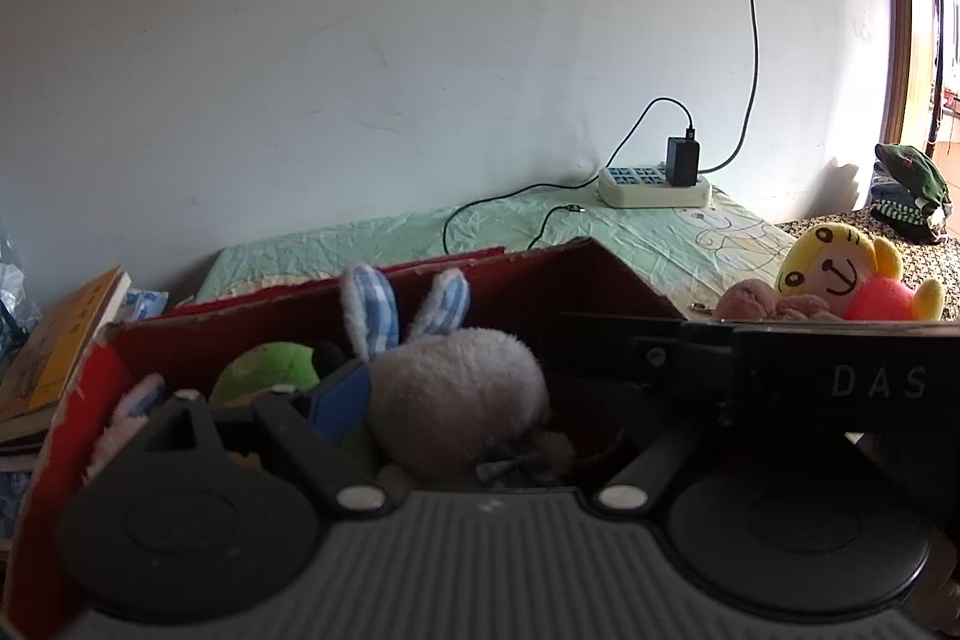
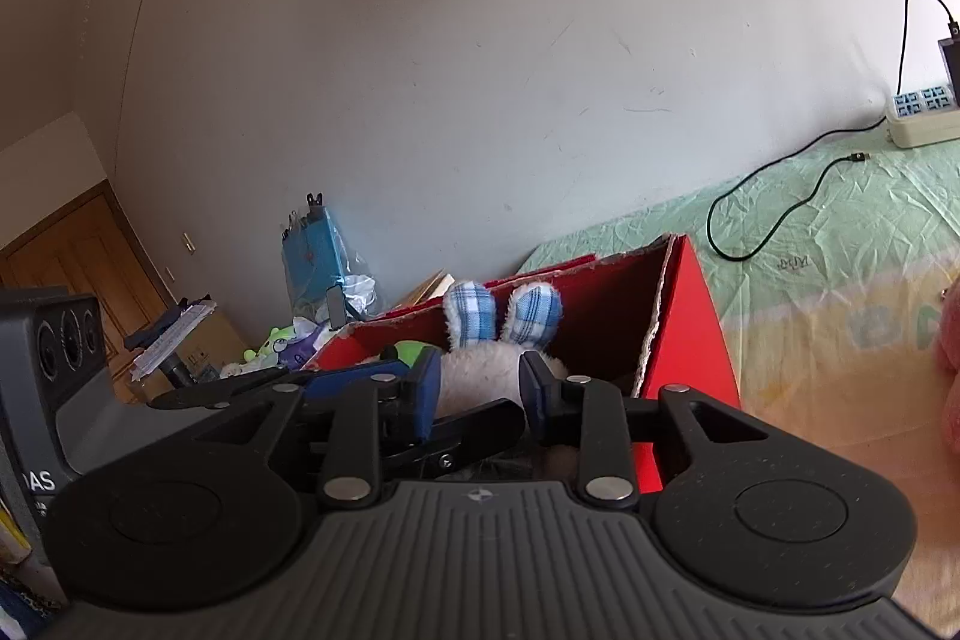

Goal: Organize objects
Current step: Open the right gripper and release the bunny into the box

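Bunny (image 2: 480, 370), a pale plush with blue plaid ears, sits in the red box (image 2: 690, 340), and the right gripper (image 2: 480, 382) has it between its two blue-padded fingers (image 2: 427, 388), one at each side of the fuzzy body; whether the pads actually press the fur cannot be told. From the left wrist view the same bunny (image 1: 456, 388) lies just ahead of the left gripper (image 1: 480, 400), whose jaws stand wide apart with only one blue-padded finger (image 1: 339, 397) showing, close beside the plush but apart from it. Right behind that finger is a green plush (image 1: 264, 370), also inside the box (image 1: 540, 280). The body of the right gripper crosses the right of this view as a black bar. Beyond the box spreads a bed (image 1: 630, 232) under a crinkled green sheet, with a power strip (image 1: 654, 187) and its cables by the wall. To the right of the left gripper lie a pink plush (image 1: 756, 304) and a yellow plush (image 1: 840, 274); books (image 1: 66, 334) are stacked to its left.
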{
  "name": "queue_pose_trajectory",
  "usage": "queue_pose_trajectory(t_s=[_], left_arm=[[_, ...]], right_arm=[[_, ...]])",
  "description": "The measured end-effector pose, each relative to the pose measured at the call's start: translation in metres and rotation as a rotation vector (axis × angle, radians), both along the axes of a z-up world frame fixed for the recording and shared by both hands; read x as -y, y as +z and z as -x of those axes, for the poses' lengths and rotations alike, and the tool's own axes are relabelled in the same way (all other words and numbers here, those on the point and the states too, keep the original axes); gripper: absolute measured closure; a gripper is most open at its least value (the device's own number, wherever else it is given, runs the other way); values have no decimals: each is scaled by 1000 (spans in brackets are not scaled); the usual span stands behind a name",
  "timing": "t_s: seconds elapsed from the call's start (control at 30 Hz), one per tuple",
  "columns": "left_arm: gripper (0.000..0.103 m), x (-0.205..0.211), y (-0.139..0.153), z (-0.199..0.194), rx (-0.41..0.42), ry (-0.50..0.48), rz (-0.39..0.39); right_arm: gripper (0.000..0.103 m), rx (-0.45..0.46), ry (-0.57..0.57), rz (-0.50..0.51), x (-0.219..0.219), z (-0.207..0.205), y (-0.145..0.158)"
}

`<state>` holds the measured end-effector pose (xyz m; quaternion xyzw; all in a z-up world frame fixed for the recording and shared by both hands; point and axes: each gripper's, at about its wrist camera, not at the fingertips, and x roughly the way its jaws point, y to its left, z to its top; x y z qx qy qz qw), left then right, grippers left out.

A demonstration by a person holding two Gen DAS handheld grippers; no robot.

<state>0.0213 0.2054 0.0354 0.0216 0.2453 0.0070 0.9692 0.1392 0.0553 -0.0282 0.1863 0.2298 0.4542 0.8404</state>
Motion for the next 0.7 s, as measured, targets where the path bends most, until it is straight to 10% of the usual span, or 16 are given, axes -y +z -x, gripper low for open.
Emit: queue_pose_trajectory(t_s=[0.7], left_arm=[[7, 2, 0, -5, 8, 85, -55]], right_arm=[[71, -4, -6, -77, 5, -2, -6]])
